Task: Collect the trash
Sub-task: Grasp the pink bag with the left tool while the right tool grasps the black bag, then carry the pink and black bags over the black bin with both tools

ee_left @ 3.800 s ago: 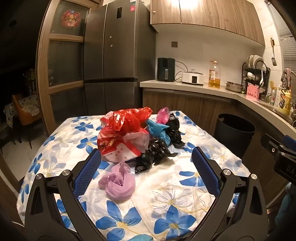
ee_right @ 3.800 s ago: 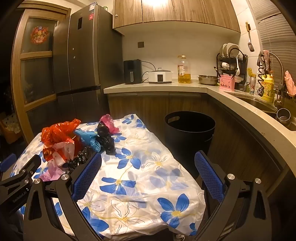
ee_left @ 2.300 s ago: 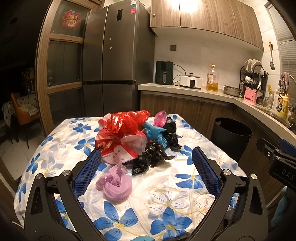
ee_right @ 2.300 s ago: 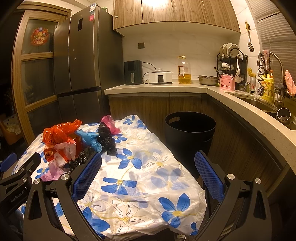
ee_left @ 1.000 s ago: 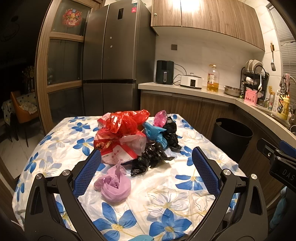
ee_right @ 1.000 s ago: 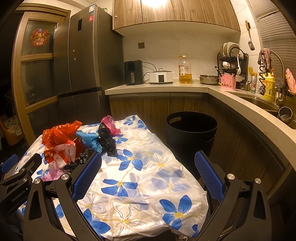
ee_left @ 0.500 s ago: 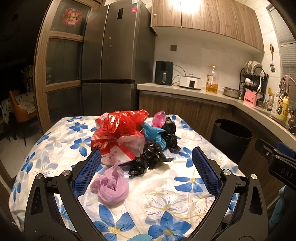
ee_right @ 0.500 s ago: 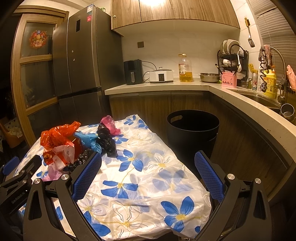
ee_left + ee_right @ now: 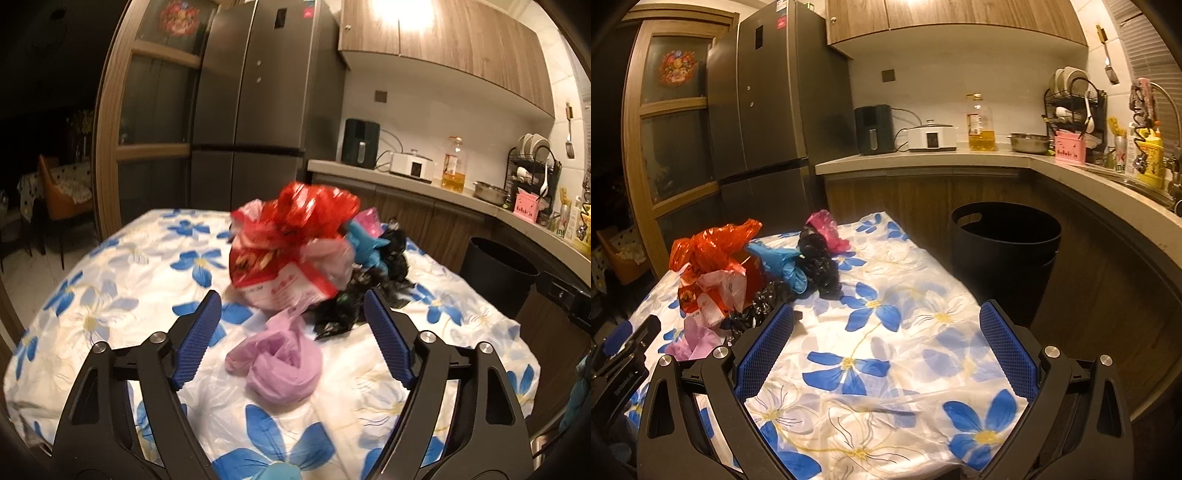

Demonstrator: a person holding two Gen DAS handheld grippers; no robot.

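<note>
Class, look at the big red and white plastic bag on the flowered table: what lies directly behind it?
Behind the red and white plastic bag a blue bag, a pink bag and crumpled black bags poke out. Their lower parts, and anything further back, are covered.

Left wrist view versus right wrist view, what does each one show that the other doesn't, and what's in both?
Only the left wrist view shows the orange chair in the dark side room, and the purple bag whole, lying between the jaws of the left hand-held gripper, which have just been closing and do not touch it.

Only the right wrist view shows the tap, the yellow bottle, and the open right hand-held gripper over bare tablecloth.

Both show the red bag, blue bag, black bags, bin, fridge and oil bottle.
</note>
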